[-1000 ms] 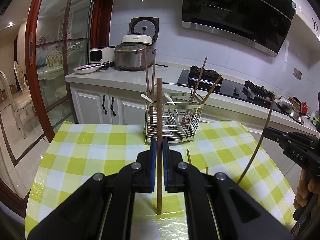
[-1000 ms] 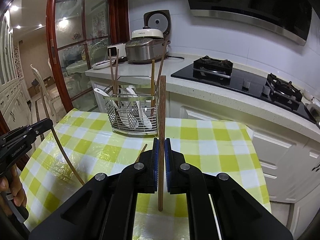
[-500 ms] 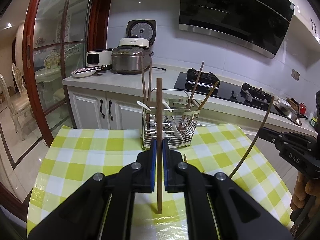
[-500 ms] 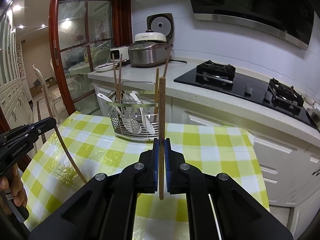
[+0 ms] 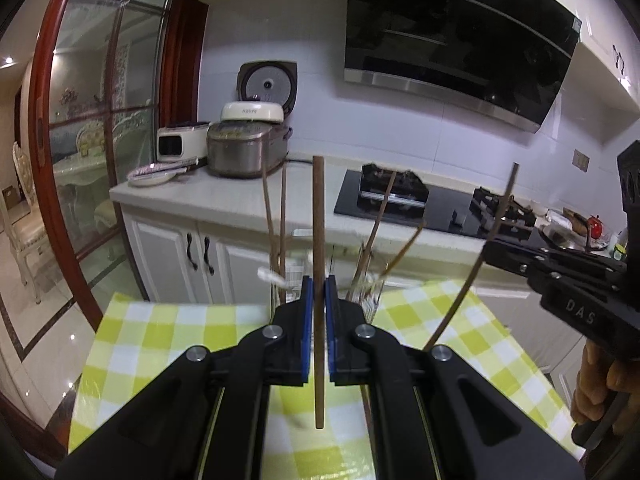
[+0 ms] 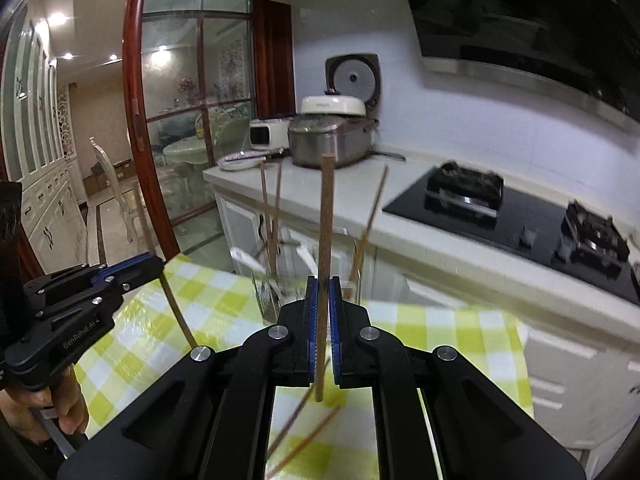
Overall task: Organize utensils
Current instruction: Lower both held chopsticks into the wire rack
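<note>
Left wrist view, left gripper [image 5: 319,300] pinching upright chopstick [image 5: 319,240] (rack blurred)

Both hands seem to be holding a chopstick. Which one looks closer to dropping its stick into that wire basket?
Hard to call. The left hand-held gripper and right hand-held gripper each pinch an upright chopstick, with the wire basket straight ahead. The views look alike, so neither is clearly better placed.

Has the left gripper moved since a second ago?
Yes. The left gripper has risen toward the utensil rack, which now sits lower, partly behind its fingers.
</note>
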Tool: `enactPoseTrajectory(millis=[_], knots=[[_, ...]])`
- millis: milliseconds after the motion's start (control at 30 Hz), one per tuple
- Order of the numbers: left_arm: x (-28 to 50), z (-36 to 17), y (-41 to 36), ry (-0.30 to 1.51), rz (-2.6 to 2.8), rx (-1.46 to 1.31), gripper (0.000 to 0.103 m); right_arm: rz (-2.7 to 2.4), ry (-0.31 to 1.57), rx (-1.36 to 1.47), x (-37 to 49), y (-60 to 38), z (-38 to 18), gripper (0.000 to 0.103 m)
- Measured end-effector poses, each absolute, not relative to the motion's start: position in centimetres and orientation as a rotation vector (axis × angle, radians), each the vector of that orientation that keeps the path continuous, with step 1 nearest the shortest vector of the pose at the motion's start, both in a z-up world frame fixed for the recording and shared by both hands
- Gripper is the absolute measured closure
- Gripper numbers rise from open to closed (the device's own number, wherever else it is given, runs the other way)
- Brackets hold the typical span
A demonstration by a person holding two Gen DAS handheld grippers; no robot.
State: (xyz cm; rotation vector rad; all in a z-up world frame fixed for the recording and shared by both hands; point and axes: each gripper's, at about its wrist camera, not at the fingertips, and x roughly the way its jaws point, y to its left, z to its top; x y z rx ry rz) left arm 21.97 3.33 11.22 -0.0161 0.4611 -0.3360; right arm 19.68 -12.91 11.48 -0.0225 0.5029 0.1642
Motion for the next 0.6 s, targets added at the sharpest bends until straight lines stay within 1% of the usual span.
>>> enactPoseTrajectory(millis=[400,600], knots=[[26.9,17.7,2.1,0.363,-0.336,0.007,0.097,0.182,0.391,-0.057,24.0,-10.9,19.0,0.096],[29.5,19.2,1.8,0.308,-0.313,0.001,0.097,0.171,0.357,-0.049,26.9,-10.8,20.5,0.097]])
